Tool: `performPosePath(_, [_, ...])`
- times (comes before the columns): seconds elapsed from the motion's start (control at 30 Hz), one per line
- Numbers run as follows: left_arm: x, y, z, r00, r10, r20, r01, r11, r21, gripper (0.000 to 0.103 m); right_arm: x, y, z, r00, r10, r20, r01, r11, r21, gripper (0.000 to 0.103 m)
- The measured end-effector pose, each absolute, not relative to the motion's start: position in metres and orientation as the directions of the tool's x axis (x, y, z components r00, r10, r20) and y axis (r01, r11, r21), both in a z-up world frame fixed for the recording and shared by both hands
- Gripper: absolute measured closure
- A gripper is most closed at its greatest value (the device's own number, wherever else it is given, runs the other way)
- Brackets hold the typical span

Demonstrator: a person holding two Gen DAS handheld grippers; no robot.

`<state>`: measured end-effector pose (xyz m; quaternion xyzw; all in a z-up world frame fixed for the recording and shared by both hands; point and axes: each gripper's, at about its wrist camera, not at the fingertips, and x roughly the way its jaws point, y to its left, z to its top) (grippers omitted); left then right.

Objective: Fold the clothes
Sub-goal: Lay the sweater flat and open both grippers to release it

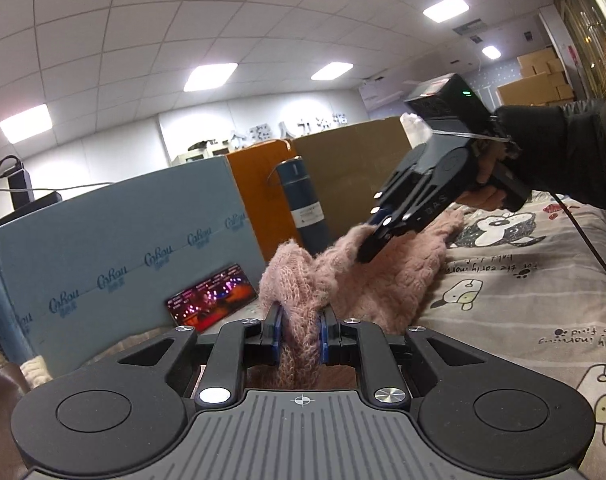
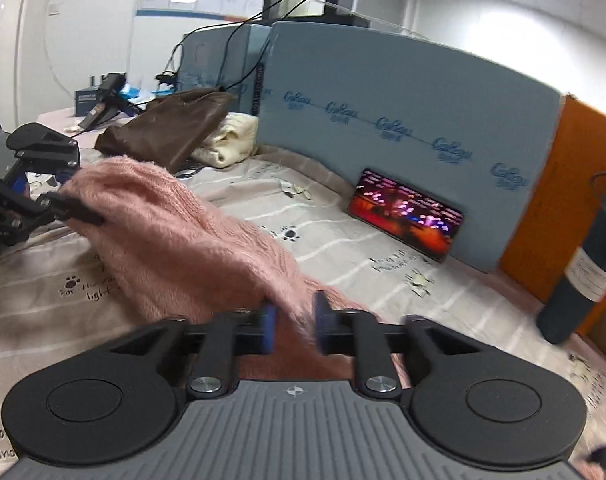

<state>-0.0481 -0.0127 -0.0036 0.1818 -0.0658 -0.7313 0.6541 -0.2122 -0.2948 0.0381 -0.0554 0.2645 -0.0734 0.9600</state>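
Here, in the left wrist view, the left gripper [image 1: 299,334] has its jaws closed on a bunched fold of the pink knit sweater [image 1: 367,276], lifted above the printed bedsheet [image 1: 535,300]. The right gripper [image 1: 373,240] pinches the sweater's far end. A blue foam board [image 1: 115,248], phone [image 1: 213,298] and dark flask [image 1: 305,204] hem in the far side.

In the right wrist view, the right gripper [image 2: 295,326] is narrowed on the sweater's [image 2: 183,236] edge; the left gripper [image 2: 69,204] holds its other end. A brown bag [image 2: 167,128] lies beyond, open sheet [image 2: 343,248] between.
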Motion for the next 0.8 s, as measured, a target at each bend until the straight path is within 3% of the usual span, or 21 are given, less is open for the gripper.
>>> performPosePath(0.13, [-0.042, -0.005, -0.001, -0.162, -0.97, -0.18, 0.93, -0.211, 0.3, 0.087, -0.256, -0.263, 0.045, 0.874, -0.218, -0.435, 0.169, 0.974, -0.148, 0.094])
performPosePath(0.23, [-0.037, -0.005, 0.002, -0.28, -0.93, -0.239, 0.91, -0.336, 0.242, 0.087, -0.286, -0.234, 0.045, 0.873, -0.264, -0.409, 0.222, 0.964, -0.148, 0.094])
performPosePath(0.5, [-0.039, -0.002, -0.012, -0.373, -0.805, -0.462, 0.847, -0.498, 0.185, 0.086, -0.313, -0.188, 0.004, 0.812, -0.285, -0.51, 0.298, 0.953, -0.057, 0.095])
performPosePath(0.63, [-0.036, 0.003, -0.021, -0.37, -0.756, -0.54, 0.849, -0.512, 0.135, 0.079, -0.315, -0.183, -0.012, 0.801, -0.225, -0.554, 0.279, 0.96, 0.013, 0.094])
performPosePath(0.67, [-0.033, 0.004, -0.021, -0.38, -0.75, -0.542, 0.851, -0.513, 0.113, 0.074, -0.316, -0.182, -0.015, 0.797, -0.212, -0.565, 0.273, 0.962, 0.024, 0.092])
performPosePath(0.7, [-0.029, 0.007, -0.019, -0.396, -0.748, -0.532, 0.854, -0.514, 0.086, 0.063, -0.318, -0.184, -0.014, 0.804, -0.199, -0.561, 0.268, 0.962, 0.043, 0.085])
performPosePath(0.73, [-0.024, 0.009, -0.014, -0.413, -0.755, -0.509, 0.859, -0.508, 0.058, 0.051, -0.32, -0.186, -0.013, 0.81, -0.185, -0.556, 0.263, 0.963, 0.062, 0.07])
performPosePath(0.8, [-0.012, 0.013, -0.004, -0.438, -0.787, -0.436, 0.874, -0.485, -0.002, 0.037, -0.328, -0.194, -0.004, 0.842, -0.172, -0.511, 0.259, 0.96, 0.104, 0.049])
